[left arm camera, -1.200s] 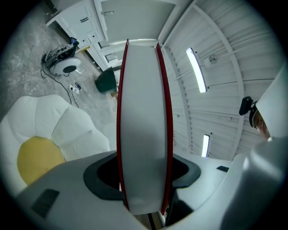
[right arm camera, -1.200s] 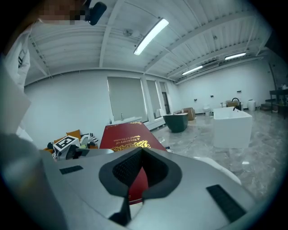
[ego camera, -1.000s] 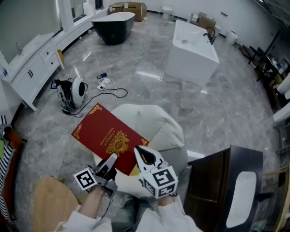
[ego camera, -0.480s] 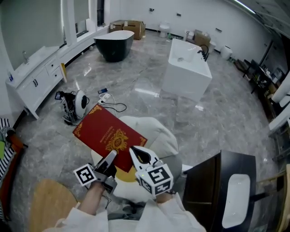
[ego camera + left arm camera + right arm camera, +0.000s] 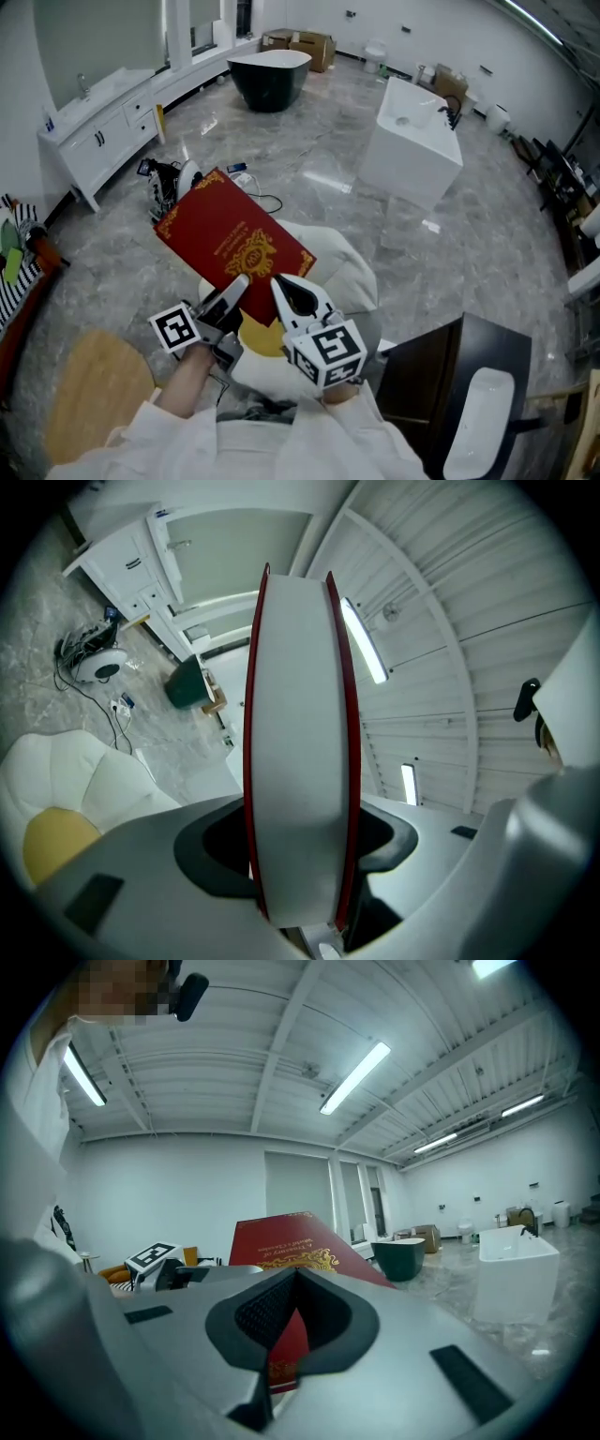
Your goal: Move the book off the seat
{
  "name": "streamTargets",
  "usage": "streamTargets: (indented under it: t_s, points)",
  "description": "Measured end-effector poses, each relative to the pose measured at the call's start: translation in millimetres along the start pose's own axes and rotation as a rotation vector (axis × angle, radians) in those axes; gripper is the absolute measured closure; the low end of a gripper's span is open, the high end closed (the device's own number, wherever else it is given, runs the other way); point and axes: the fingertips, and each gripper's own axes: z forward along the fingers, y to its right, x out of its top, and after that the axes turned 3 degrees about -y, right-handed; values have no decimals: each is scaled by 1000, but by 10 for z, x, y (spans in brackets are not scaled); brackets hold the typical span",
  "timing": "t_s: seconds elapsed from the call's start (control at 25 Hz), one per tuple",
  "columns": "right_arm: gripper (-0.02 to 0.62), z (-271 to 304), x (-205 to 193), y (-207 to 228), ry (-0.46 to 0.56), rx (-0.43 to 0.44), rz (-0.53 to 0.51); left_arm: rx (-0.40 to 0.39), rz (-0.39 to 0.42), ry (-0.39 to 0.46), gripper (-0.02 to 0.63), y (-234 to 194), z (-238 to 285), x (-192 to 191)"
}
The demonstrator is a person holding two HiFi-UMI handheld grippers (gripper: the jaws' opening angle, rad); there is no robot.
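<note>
Seat (image 5: 349, 270) half behind book (image 5: 234, 242)

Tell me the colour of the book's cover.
The book is red with gold ornament; head view.

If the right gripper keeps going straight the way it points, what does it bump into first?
Most likely the red book. Its cover sits just past the right gripper's closed tips, held up by the left gripper. It may already be touching; the depth is hard to judge.

Gold lettering (image 5: 228, 242) on the red book (image 5: 202, 220) is illegible.
</note>
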Motion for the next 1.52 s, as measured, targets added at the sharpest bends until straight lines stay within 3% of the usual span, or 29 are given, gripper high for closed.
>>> streamTargets:
  t_s: [0.24,0.52,0.96,1.36,1.52]
  points:
    - [584,-52,118,-63,50,105,-16,-7,22,114,344,156,-92,-3]
    - [584,29,94,-344,69,271,5,132,101,249,344,191,-686,11]
    - [584,90,-226,-1498,20,635,34,353,120,539,344,223,-1943,-134]
    - [584,274,-475,-2386,-56,824,21,480,120,768,344,279,-2971,-110]
    - [584,384,-568,-2850,-106,862,94,521,101,812,344,323,-3485,-52]
